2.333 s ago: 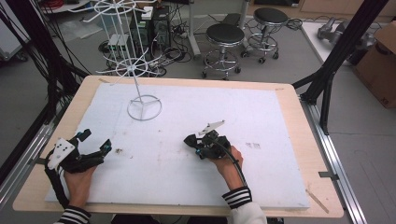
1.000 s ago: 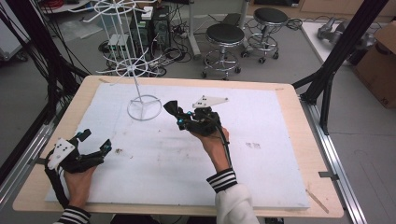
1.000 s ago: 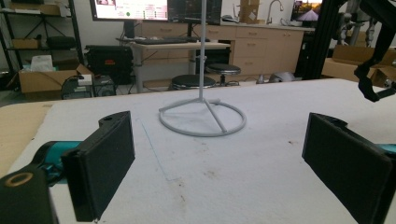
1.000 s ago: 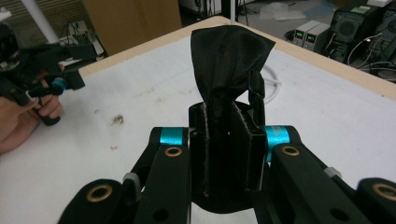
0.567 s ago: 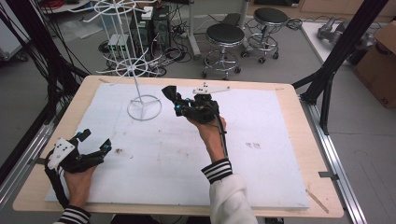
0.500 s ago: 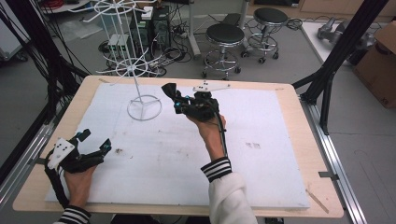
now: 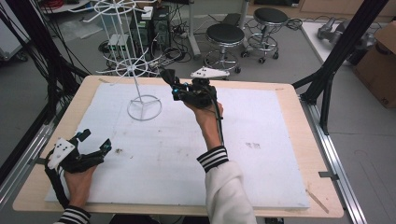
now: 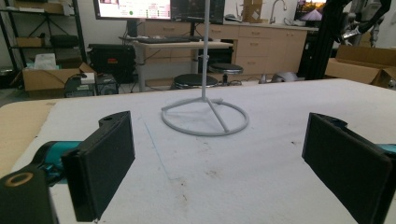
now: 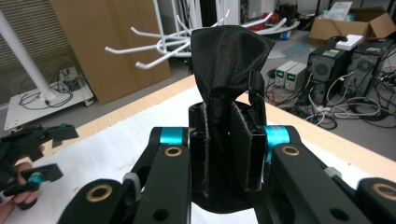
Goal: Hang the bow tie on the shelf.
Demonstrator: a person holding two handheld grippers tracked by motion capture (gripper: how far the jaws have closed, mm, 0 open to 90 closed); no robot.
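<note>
My right gripper (image 7: 173, 87) is raised above the far middle of the table, shut on a piece of black fabric (image 7: 167, 76). In the right gripper view the fabric (image 9: 229, 51) stands up bunched between the jaws of that gripper (image 9: 227, 149), close to the white hooks (image 9: 159, 46) of a wire rack. The rack (image 7: 138, 70) stands on a ring base (image 7: 144, 108) at the far left of the white mat. Open and with nothing between its jaws, my left gripper (image 7: 95, 140) rests near the front left, and in its own view (image 8: 224, 163) faces the ring base (image 8: 205, 119).
A white mat (image 7: 261, 121) covers most of the wooden table (image 7: 289, 98). Black frame posts (image 7: 336, 60) rise at the table's right and left. Stools (image 7: 225, 37) and computer boxes stand on the floor beyond the far edge.
My right hand has lifted the black fabric off the mat and carried it up and away toward the rack. The left gripper has stayed in place.
</note>
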